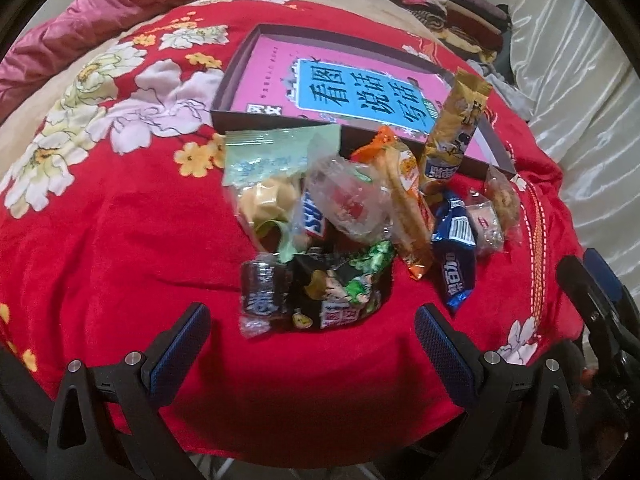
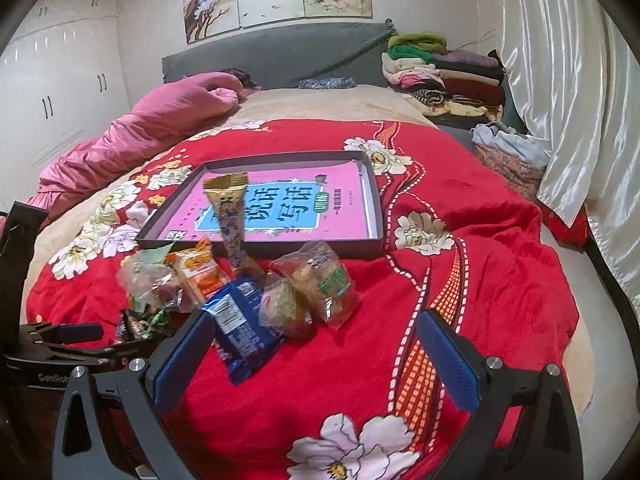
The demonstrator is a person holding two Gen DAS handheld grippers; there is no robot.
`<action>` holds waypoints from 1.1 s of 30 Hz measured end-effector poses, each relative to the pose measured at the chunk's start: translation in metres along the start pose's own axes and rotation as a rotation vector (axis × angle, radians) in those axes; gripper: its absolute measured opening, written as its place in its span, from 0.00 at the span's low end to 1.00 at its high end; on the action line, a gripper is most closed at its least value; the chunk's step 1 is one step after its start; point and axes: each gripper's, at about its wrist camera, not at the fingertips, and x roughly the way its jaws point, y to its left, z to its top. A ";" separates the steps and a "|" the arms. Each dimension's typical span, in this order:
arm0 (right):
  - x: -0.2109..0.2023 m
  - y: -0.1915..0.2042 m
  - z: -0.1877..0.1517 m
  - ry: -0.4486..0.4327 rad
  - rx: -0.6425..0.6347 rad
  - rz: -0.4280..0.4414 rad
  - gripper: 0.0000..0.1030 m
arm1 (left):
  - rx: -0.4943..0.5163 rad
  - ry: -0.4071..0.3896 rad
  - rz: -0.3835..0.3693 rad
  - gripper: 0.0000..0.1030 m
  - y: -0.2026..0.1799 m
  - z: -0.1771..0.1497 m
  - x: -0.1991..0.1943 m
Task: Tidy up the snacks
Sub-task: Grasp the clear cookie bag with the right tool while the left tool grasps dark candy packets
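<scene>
A pile of wrapped snacks lies on the red flowered blanket (image 1: 100,240) in front of a shallow dark box (image 1: 236,80) that holds a pink book. In the pile are a blue Oreo pack (image 1: 456,256), a Snickers bar (image 1: 314,218), a green-topped bag (image 1: 264,160), an orange pack (image 1: 404,184) and a black-green pack (image 1: 340,292). A gold bar (image 1: 456,128) leans on the box's front wall. My left gripper (image 1: 312,328) is open and empty just before the pile. My right gripper (image 2: 316,338) is open and empty, with the Oreo pack (image 2: 240,328) next to its left finger.
The box (image 2: 372,216) sits mid-bed. A pink quilt (image 2: 140,132) lies at the far left, folded clothes (image 2: 440,76) are stacked at the headboard, and a white curtain (image 2: 560,100) hangs on the right. The left gripper (image 2: 68,336) shows at the right view's left edge.
</scene>
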 end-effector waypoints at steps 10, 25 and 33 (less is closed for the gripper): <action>0.045 -0.022 0.005 0.053 0.005 -0.005 1.00 | -0.017 0.013 0.006 0.93 -0.005 0.005 0.016; 0.091 -0.027 0.018 0.092 -0.025 0.114 0.74 | -0.045 0.023 0.023 0.78 0.000 0.009 0.027; 0.103 -0.029 0.020 0.120 -0.007 0.189 0.49 | -0.049 0.019 0.012 0.74 0.005 0.007 0.028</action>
